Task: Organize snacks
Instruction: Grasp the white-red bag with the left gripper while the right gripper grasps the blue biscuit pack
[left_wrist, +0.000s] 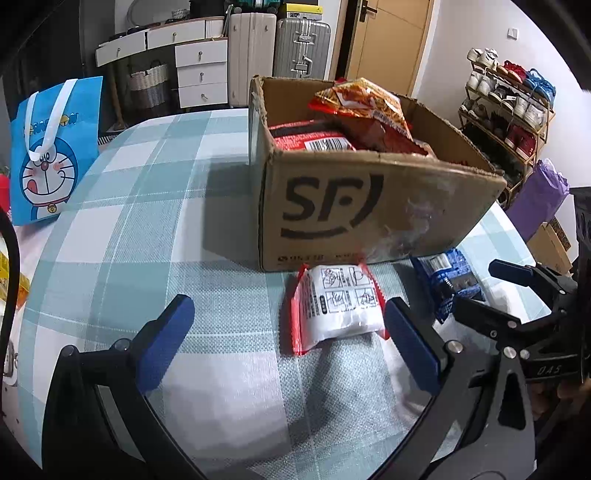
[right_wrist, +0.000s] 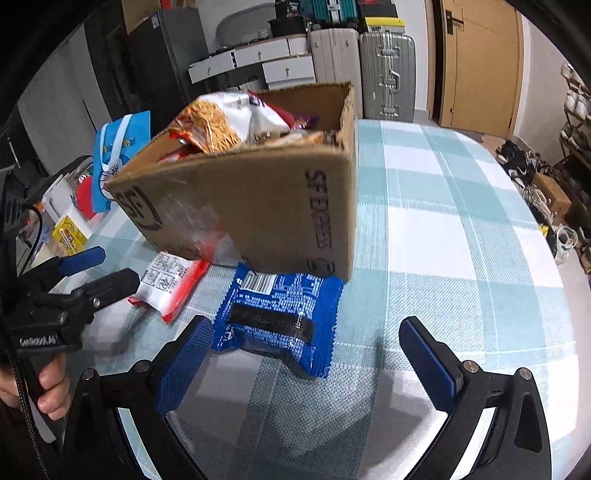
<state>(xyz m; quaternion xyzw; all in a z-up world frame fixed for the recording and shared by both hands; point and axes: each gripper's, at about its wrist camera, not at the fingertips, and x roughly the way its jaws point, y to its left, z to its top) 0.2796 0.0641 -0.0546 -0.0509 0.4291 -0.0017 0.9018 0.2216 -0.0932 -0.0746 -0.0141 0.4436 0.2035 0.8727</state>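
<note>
An open cardboard box (left_wrist: 369, 206) marked SF stands on the checked tablecloth and holds several snack bags (left_wrist: 354, 110); it also shows in the right wrist view (right_wrist: 258, 199). A red and white packet (left_wrist: 336, 306) lies on the cloth in front of the box, just ahead of my open, empty left gripper (left_wrist: 288, 332), close to its right finger. A blue packet (right_wrist: 280, 317) lies against the box's near corner, between the fingers of my open, empty right gripper (right_wrist: 306, 350). The blue packet also shows in the left wrist view (left_wrist: 448, 278), and the red and white packet in the right wrist view (right_wrist: 170, 286).
A blue Doraemon bag (left_wrist: 51, 147) stands at the table's far left. Yellow packets (right_wrist: 68, 234) lie by the left edge. Drawers and suitcases (left_wrist: 299, 48) stand behind the table, a shoe rack (left_wrist: 509, 110) to the right. The other gripper shows in each view (left_wrist: 517, 295).
</note>
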